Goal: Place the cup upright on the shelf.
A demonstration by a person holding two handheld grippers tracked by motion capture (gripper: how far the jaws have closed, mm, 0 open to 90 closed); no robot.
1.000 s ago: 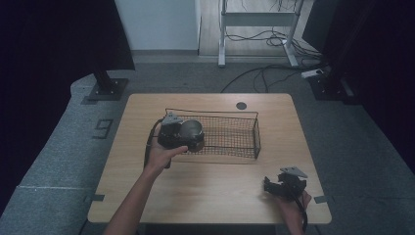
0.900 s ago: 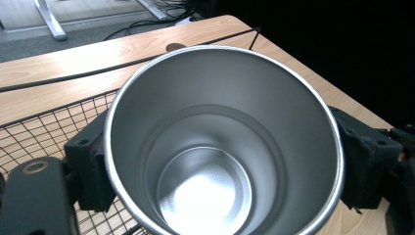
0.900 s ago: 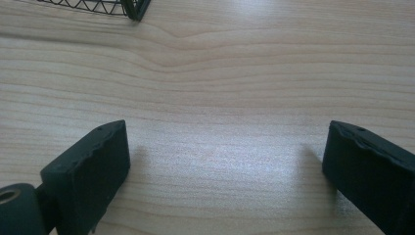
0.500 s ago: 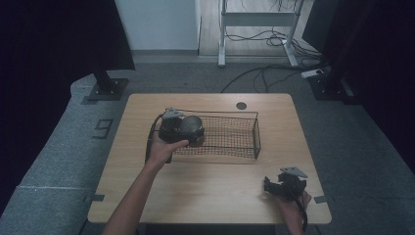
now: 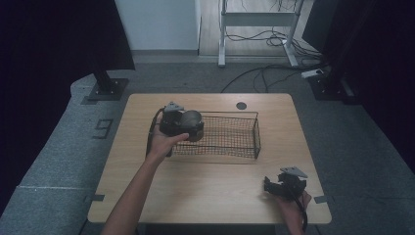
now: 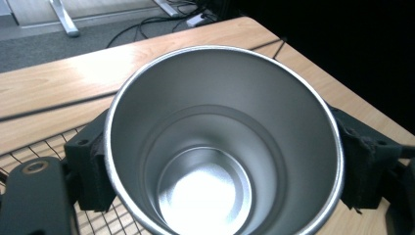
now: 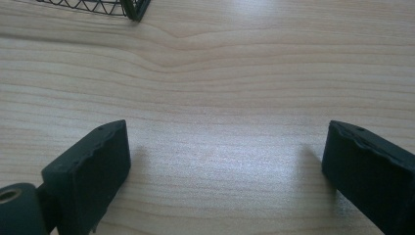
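A "9" [image 5: 103,128] — on the grey floor mat [image 5: 58,161]

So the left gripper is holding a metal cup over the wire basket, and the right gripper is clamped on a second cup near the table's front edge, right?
Not quite. The right gripper holds nothing: the right gripper view shows its jaws open over the bare table. The rest holds: the left gripper grips the metal cup at the wire basket.
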